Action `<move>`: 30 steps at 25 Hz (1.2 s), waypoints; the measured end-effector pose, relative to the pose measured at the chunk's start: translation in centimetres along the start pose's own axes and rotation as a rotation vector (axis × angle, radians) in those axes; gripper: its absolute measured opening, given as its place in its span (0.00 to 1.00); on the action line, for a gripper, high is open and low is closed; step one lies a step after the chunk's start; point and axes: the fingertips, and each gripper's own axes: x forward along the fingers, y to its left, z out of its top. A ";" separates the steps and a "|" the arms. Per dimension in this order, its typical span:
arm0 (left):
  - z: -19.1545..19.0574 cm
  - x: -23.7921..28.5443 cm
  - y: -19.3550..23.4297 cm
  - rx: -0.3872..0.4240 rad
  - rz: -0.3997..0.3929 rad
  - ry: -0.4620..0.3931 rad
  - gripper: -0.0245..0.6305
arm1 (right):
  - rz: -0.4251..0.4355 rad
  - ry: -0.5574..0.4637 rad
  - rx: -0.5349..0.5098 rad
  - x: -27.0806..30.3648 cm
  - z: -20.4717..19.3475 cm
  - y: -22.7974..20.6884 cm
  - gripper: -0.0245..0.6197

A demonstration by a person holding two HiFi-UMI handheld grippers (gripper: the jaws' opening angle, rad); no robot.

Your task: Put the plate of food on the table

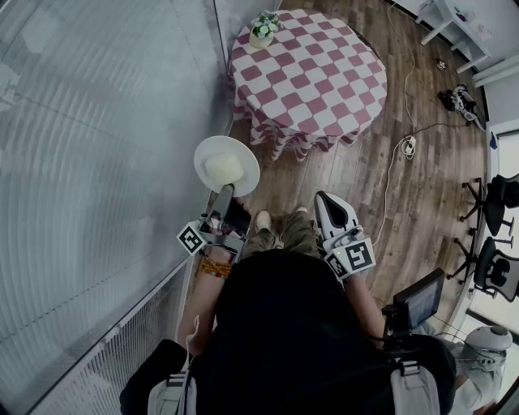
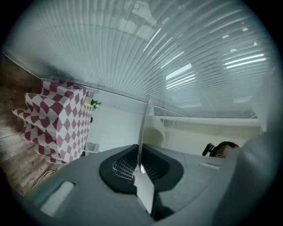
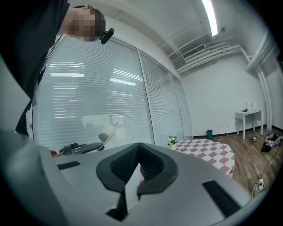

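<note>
A white plate point(image 1: 226, 164) carrying a pale block of food point(image 1: 224, 168) is held out in front of the person, above the wood floor. My left gripper point(image 1: 223, 193) is shut on its near rim. In the left gripper view the plate point(image 2: 143, 126) shows edge-on, clamped between the jaws of my left gripper point(image 2: 139, 165), with the food point(image 2: 155, 130) beside it. The round table point(image 1: 312, 77) with a red-and-white checked cloth stands ahead, a short way beyond the plate. My right gripper point(image 1: 323, 199) is shut and holds nothing; the right gripper view shows the right gripper point(image 3: 139, 170) closed.
A small flower pot point(image 1: 263, 28) sits at the table's far left edge. A glass wall with blinds point(image 1: 97, 162) runs along the left. Cables and a power strip point(image 1: 409, 146) lie on the floor to the right, with office chairs point(image 1: 495, 207) and a white desk point(image 1: 454, 20) beyond.
</note>
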 end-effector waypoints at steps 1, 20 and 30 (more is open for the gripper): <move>0.4 0.0 0.0 0.000 -0.003 -0.007 0.08 | 0.061 0.004 0.023 0.0 0.1 0.9 0.05; -1.3 4.3 3.1 -0.008 0.046 0.115 0.08 | -0.016 0.030 0.100 -2.0 -2.6 -1.4 0.05; -4.7 6.5 4.0 0.007 0.089 0.190 0.08 | -0.143 0.007 0.103 -3.6 -3.0 -6.4 0.05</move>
